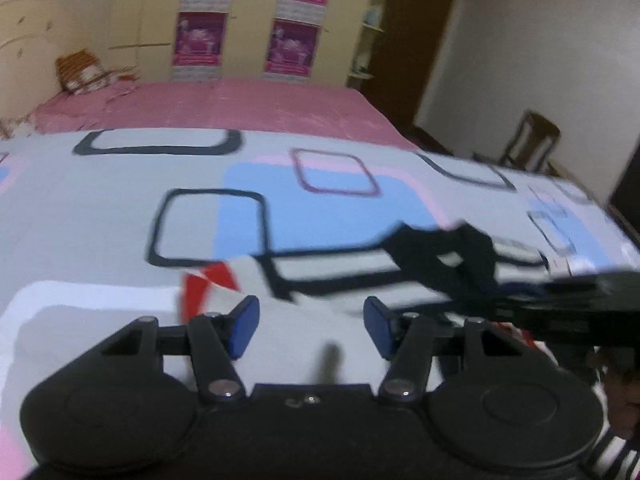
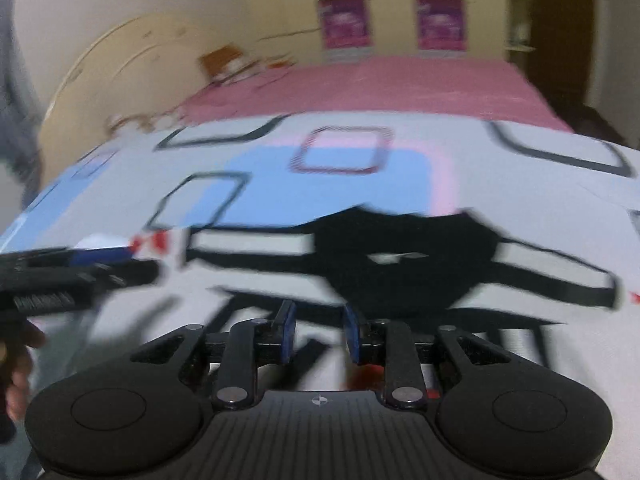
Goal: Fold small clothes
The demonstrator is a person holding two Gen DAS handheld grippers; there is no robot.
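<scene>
A small white garment [image 1: 304, 308] with black stripes, red patches and a black collar part [image 1: 444, 248] lies on the bed. It also shows in the right wrist view [image 2: 280, 280], with its black part [image 2: 404, 256] ahead of the fingers. My left gripper [image 1: 310, 326] is open and empty just above the garment's left edge. My right gripper [image 2: 318, 334] is partly open over the garment, with nothing seen between its blue pads. The right gripper [image 1: 568, 304] shows blurred at the right of the left wrist view. The left gripper [image 2: 80, 268] shows at the left of the right wrist view.
The bed has a white cover [image 1: 120, 200] with blue, pink and black squares, over a pink sheet [image 1: 224, 104]. A pillow [image 1: 80, 72] lies at the headboard. A wardrobe with pink posters [image 1: 292, 20] stands behind. A wooden chair [image 1: 528, 144] stands at the right.
</scene>
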